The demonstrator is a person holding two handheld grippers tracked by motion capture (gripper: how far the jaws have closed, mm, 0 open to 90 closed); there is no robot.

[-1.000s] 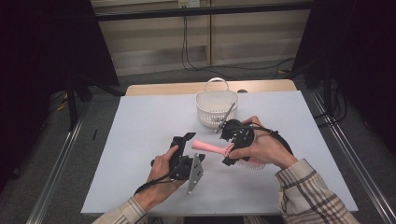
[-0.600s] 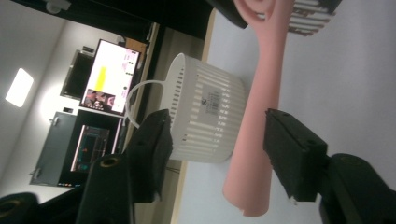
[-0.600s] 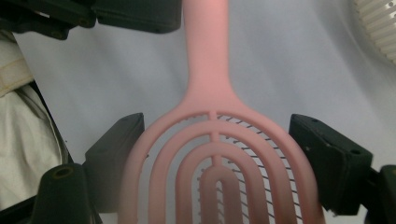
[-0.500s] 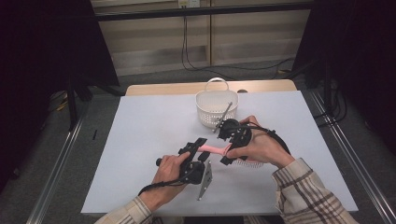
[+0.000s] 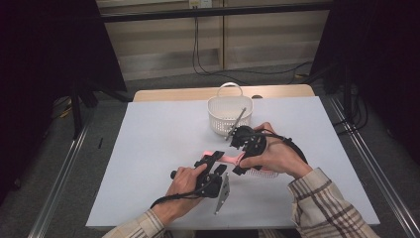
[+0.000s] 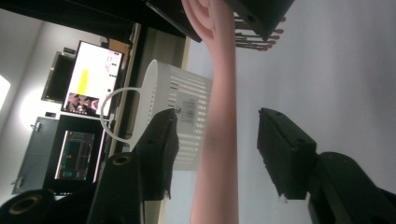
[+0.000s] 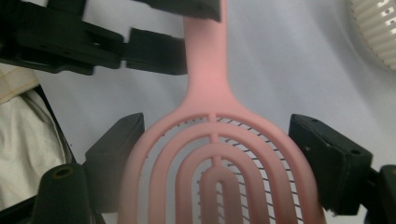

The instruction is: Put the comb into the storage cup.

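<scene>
The pink plastic vented hairbrush (image 5: 233,159) sits near the middle of the white table sheet (image 5: 148,148), carried between the two hand-held tools.

Right gripper (image 7: 224,158): its jaws bracket the oval brush head. The left jaw touches the rim; the right jaw lies at the rim's edge, so a grip on the head appears established, though firm contact on that side cannot be confirmed.

Left gripper (image 6: 217,154): its jaws stand spread on either side of the slim handle, with clear daylight on both sides. No grip yet.

Status, as a judgement: the brush is lifted and presented, and a handover to the left tool is at the alignment stage. Remaining steps are closing on the handle, releasing the head, and placing the brush, probably in the white slotted plastic basket with a loop handle (image 5: 229,115).

Clearances: the basket stands just beyond the right hand (image 5: 277,156), near the far edge of the sheet. A thin grey rod (image 5: 236,121) leans out of it toward the grippers. Open sheet lies to the left; the near table edge is close beneath the left hand (image 5: 185,181).
</scene>
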